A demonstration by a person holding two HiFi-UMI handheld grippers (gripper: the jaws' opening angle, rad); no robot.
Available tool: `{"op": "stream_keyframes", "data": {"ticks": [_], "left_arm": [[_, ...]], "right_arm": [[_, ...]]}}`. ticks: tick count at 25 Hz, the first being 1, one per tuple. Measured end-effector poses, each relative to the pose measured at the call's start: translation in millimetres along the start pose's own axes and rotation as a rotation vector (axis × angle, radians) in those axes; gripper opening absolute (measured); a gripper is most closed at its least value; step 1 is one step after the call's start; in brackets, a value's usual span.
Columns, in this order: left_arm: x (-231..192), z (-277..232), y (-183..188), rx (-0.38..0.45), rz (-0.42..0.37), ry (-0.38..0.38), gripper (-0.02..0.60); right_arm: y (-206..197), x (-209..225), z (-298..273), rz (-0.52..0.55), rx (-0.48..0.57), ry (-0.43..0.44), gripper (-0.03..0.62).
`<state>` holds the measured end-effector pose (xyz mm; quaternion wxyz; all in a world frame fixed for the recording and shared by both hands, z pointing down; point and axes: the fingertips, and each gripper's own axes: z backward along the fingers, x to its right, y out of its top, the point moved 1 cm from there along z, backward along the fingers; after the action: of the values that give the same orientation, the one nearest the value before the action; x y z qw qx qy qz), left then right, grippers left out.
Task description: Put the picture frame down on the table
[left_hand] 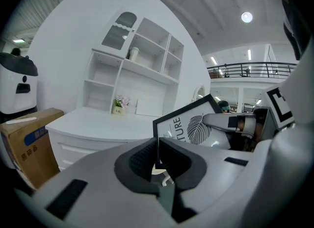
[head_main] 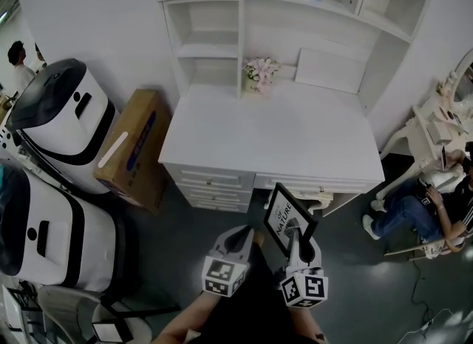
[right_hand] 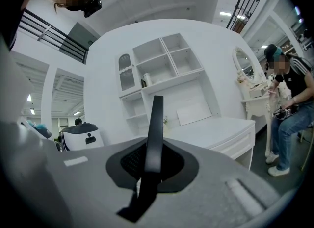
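Note:
The picture frame (head_main: 283, 220) is black-edged with a leaf print and lettering. It hangs in the air in front of the white table's (head_main: 273, 135) drawers, below the tabletop's level. My right gripper (head_main: 294, 236) is shut on its lower part; in the right gripper view the frame (right_hand: 156, 124) stands edge-on between the jaws of the right gripper (right_hand: 152, 161). My left gripper (head_main: 240, 237) hovers just left of the frame, apart from it. The left gripper view shows the left gripper (left_hand: 158, 156) shut on nothing, with the frame (left_hand: 189, 124) beyond it.
On the table's back edge stand a small flower pot (head_main: 260, 74) and a leaning white panel (head_main: 329, 69), under a shelf hutch. A cardboard box (head_main: 133, 146) and two white machines (head_main: 63, 124) stand left. A person (head_main: 436, 202) sits at the right near a vanity (head_main: 443, 117).

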<state>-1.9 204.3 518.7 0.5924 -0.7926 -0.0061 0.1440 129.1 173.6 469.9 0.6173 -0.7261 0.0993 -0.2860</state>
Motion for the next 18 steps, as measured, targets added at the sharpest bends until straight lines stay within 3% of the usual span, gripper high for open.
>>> {"op": "stream_keyframes", "data": {"ticks": [18], "left_arm": [[-40,-86,32,-0.003,0.031,0.026,0.023]], "right_arm": [[19,24,-97,-0.007,-0.020,0.033,0.021]]}}
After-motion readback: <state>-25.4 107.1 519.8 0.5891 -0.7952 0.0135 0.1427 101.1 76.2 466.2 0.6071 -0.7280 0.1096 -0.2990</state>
